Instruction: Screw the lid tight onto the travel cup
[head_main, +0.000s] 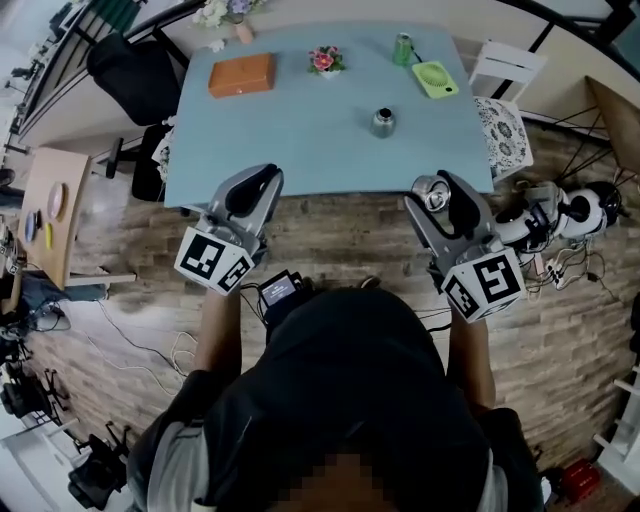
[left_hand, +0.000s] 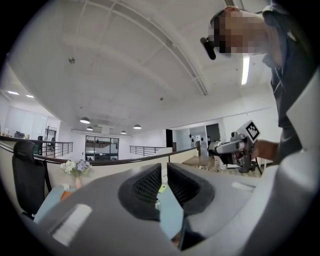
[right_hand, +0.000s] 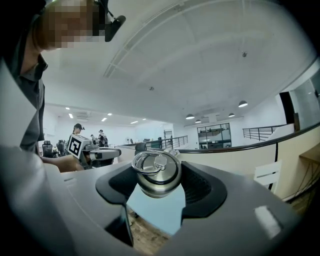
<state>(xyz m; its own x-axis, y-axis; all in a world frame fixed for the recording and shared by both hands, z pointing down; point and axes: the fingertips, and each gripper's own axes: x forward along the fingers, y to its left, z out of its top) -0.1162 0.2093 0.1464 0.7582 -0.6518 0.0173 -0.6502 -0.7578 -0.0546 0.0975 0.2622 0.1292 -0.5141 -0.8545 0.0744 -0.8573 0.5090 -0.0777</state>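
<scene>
The steel travel cup (head_main: 383, 122) stands upright and uncapped on the light blue table (head_main: 300, 140), right of the middle. Its round steel lid (head_main: 433, 193), with a ring handle on top, sits between the jaws of my right gripper (head_main: 440, 195), which is shut on it just off the table's near right corner. In the right gripper view the lid (right_hand: 156, 172) fills the gap between the black pads (right_hand: 200, 187). My left gripper (head_main: 262, 182) hovers at the table's near left edge, shut, with nothing in it; the left gripper view shows its pads (left_hand: 148, 185) almost touching.
Along the table's far side lie an orange box (head_main: 241, 74), a small flower pot (head_main: 325, 60), a green cup (head_main: 403, 48) and a lime-green gadget (head_main: 435, 78). A black chair (head_main: 135, 75) stands left, a white chair (head_main: 505, 70) and patterned stool (head_main: 503, 135) right.
</scene>
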